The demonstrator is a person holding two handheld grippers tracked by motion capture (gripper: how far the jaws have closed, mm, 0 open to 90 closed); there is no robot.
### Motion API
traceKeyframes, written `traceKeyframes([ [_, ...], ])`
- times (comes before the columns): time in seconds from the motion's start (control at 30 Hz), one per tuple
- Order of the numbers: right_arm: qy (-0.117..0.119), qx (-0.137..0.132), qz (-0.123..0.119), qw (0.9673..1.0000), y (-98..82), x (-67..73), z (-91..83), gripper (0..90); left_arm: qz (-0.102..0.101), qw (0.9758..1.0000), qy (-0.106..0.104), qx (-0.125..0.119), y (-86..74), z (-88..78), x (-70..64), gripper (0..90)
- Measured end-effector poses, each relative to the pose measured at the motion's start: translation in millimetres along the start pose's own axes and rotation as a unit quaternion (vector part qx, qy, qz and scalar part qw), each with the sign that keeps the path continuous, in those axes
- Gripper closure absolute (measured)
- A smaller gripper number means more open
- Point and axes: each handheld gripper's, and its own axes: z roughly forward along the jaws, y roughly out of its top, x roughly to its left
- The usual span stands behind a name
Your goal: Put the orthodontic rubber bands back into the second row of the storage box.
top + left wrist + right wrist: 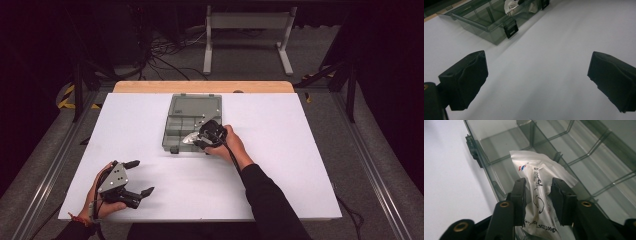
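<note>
1. Item: white foil packet (pixel 537 195), printed, crinkled, standing tilted in a front compartment of the smoked-plastic organiser box (pixel 176 125) near the middle of the table (pixel 300 165).
2. Right gripper (pixel 537 200): jaws straddle the packet's lower half, set slightly apart; the pads appear to flank the foil rather than pinch it, so the packet reads as released or nearly so.
3. Left gripper (pixel 135 177): jaws spread wide with nothing between them, resting on the table well apart from the box.
4. Handling, judged: light, soft, easily crumpled; glossy film likely slippery; contents not visible.
5. Recommended hold: across the flat faces at mid-body, or on a sealed end, with gentle pressure.
</note>
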Motion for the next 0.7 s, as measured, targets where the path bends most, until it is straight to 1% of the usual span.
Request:
traceKeyframes([
  [0.03, 0.0, -0.008, 0.003, 1.0, 0.0, 0.2, -2.3, 60.1, 0.0, 1.0, 0.0, 0.0, 0.1, 0.2, -0.1, 3.7],
  [0.13, -0.011, -0.019, 0.002, 0.9998, 0.6, 1.6, -7.8, 58.0, -0.004, 1.0, 0.0, -0.001, 0.3, 0.5, -0.9, 3.7],
  [0.2, -0.012, -0.028, 0.003, 0.9995, 0.5, 1.5, -10.9, 58.1, -0.004, 1.0, 0.0, -0.001, 0.3, 0.6, -0.9, 3.7],
  [0.23, -0.012, -0.028, 0.003, 0.9995, 0.5, 1.5, -10.9, 58.1, -0.001, 1.0, 0.0, 0.0, 0.4, 0.7, -0.4, 3.7],
  [0.3, -0.021, -0.037, 0.006, 0.9991, 0.2, 2.0, -14.5, 57.8, -0.01, 0.9999, 0.003, -0.001, 0.2, 1.2, -0.3, 3.6],
  [0.37, -0.022, -0.05, 0.005, 0.9985, -0.3, 2.3, -18.6, 56.6, -0.012, 0.9999, 0.006, -0.002, 0.4, 1.3, -0.2, 3.7],
  [0.4, -0.027, -0.055, 0.004, 0.9981, -0.5, 2.8, -20.7, 56.6, -0.012, 0.9999, 0.006, -0.001, 0.7, 1.0, -0.1, 3.7],
  [0.47, -0.025, -0.065, 0.005, 0.9976, -1.0, 3.7, -24.9, 55.4, -0.013, 0.9999, 0.01, -0.003, 0.9, 1.1, 0.2, 3.8],
  [0.5, -0.029, -0.069, 0.002, 0.9972, -1.3, 4.3, -27.2, 56.0, -0.013, 0.9998, 0.011, -0.003, 1.1, 0.9, 0.7, 4.1],
  [0.6, -0.031, -0.077, 0.0, 0.9965, -2.9, 5.6, -33.1, 56.2, -0.022, 0.9996, 0.02, 0.0, 1.6, 2.2, 0.7, 6.3],
  [0.63, -0.038, -0.08, -0.003, 0.9961, -3.8, 6.2, -35.2, 56.2, -0.022, 0.9995, 0.023, 0.0, 2.0, 2.3, 0.5, 6.2],
  [0.7, -0.039, -0.084, -0.003, 0.9957, -5.3, 7.0, -38.3, 55.0, -0.023, 0.9994, 0.026, 0.002, 2.7, 2.8, 0.0, 7.1],
])
